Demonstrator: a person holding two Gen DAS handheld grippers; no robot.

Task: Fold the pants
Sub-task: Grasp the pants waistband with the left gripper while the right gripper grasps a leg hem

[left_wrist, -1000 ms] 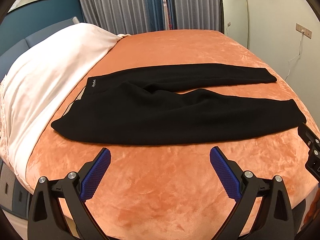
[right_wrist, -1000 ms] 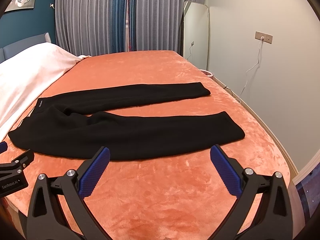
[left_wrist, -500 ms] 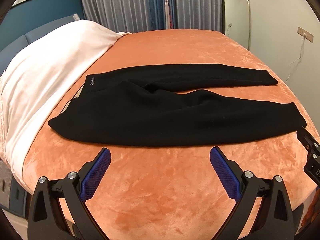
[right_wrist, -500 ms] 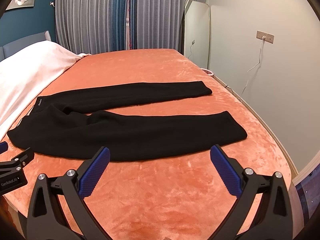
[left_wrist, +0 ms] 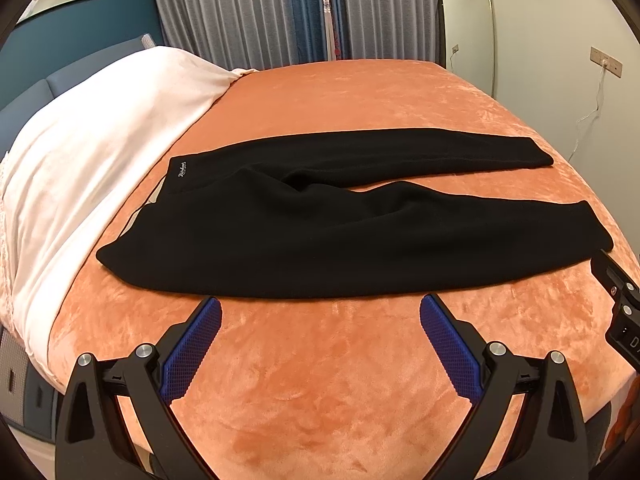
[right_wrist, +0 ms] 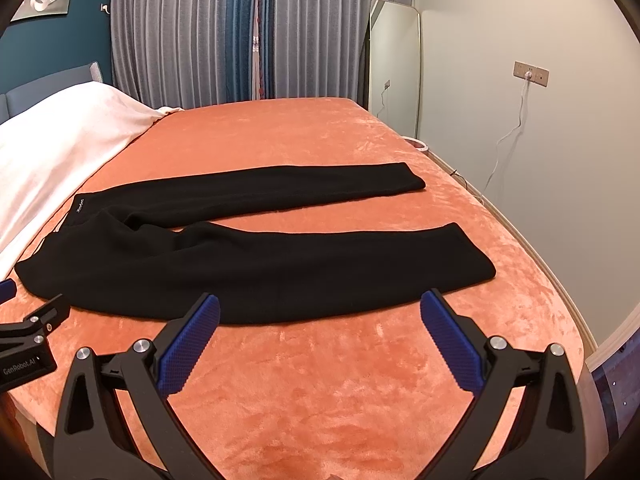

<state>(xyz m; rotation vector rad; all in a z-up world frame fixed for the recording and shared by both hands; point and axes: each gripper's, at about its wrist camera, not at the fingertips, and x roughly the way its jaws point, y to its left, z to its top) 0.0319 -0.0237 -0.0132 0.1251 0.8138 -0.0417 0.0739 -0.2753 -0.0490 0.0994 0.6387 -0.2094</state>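
Pants (left_wrist: 340, 236) flat on bed (left_wrist: 340, 392), pillow (left_wrist: 92, 140) left, curtains (left_wrist: 280, 12) behind

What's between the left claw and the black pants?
Only bare orange plush bedspread, shown in the left wrist view: the open left claw hovers just short of the flat black fabric pants.

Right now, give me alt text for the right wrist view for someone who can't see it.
Black pants lie unfolded on an orange bedspread, legs spread apart toward the right, waistband toward a white duvet. The right claw is open and empty at the near leg's edge; the left claw shows at far left.
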